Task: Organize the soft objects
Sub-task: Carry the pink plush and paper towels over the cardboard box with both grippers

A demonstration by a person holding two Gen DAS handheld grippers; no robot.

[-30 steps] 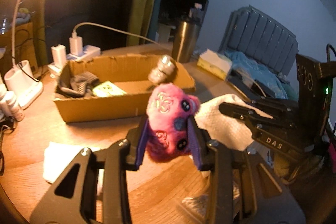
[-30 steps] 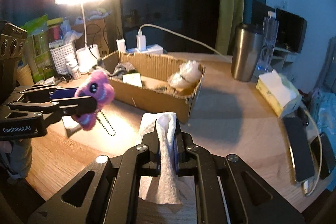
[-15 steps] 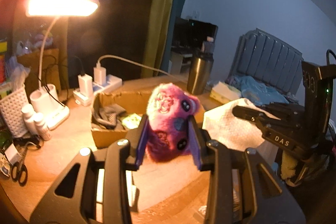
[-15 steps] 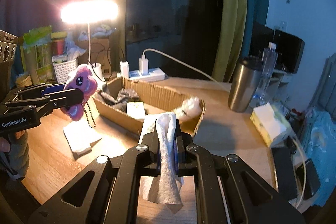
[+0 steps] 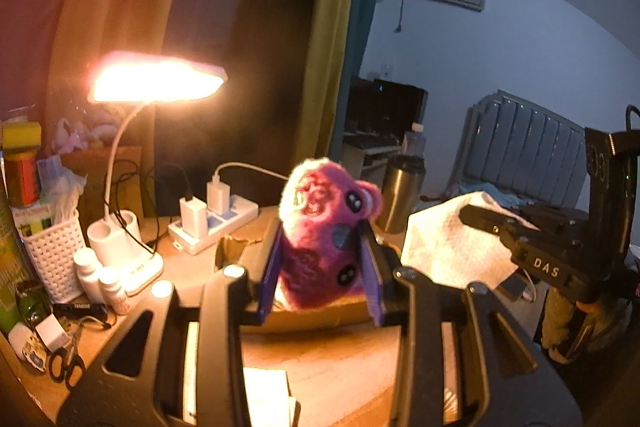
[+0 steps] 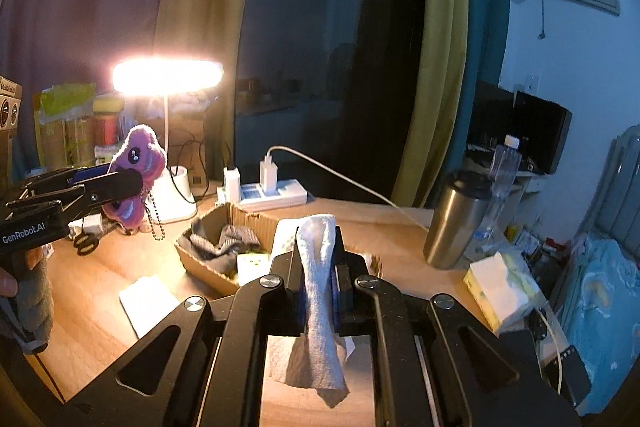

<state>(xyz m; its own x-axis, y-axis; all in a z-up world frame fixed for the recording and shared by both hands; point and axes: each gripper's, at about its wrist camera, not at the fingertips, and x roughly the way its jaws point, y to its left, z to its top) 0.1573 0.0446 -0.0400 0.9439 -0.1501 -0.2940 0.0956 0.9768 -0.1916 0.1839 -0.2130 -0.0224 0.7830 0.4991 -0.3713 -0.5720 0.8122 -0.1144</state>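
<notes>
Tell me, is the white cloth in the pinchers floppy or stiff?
Probably floppy: the white cloth droops below the right gripper, which is shut on it. It likely weighs little, since one thin pinched fold holds it up. It looks fuzzy, so it probably won't slip.

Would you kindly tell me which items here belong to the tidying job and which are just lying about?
Job:
- pink plush toy
- white cloth
- cardboard box

Lying about:
- desk lamp
- steel tumbler
- tissue pack
- power strip
- scissors
</notes>
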